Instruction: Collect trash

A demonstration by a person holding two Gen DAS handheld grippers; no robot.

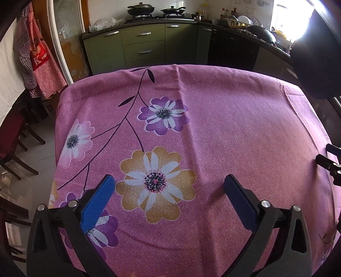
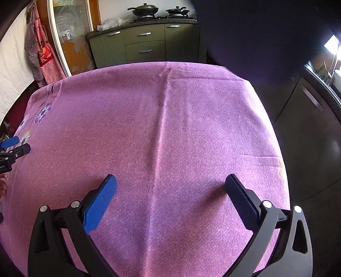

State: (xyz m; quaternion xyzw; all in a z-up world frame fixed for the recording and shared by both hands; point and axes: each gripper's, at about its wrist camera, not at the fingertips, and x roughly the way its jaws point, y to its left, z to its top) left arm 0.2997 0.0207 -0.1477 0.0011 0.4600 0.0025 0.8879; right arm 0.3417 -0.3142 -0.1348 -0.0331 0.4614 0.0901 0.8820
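The left gripper (image 1: 169, 184), a black frame with blue textured pads, is held low over a bench covered by a pink floral-printed cloth (image 1: 234, 127); its fingers (image 1: 98, 200) are spread wide apart with nothing between them. Below the gap a large orange-and-white printed flower (image 1: 156, 182) is seen on the cloth. The right gripper (image 2: 170, 185), of the same black and blue make, is held over the plainer pink part of the same cloth (image 2: 191, 117), and its fingers (image 2: 100, 204) are likewise set wide apart and hold nothing.

No trash can be made out on the cloth in either view, so the place of the task's thing cannot be told from these pictures.

In the left wrist view the right gripper's tips (image 1: 329, 162) are seen at the right edge of the bench; in the right wrist view the left gripper's tips (image 2: 12, 147) are seen at the left edge. The two are well apart.

The far edge of the bench is rounded and drops off before a row of olive-green kitchen cabinets with metal handles (image 1: 145, 45). Two black lidded pans (image 1: 140, 9) are set on a stove above them. A red checked apron (image 1: 44, 64) is hung on the wall to the left, beyond the bench's left edge, and dark wooden chairs (image 1: 15, 144) stand on the pale tiled floor there. To the right of the bench a large dark shape (image 2: 245, 32) fills the upper view, with dark floor below it.
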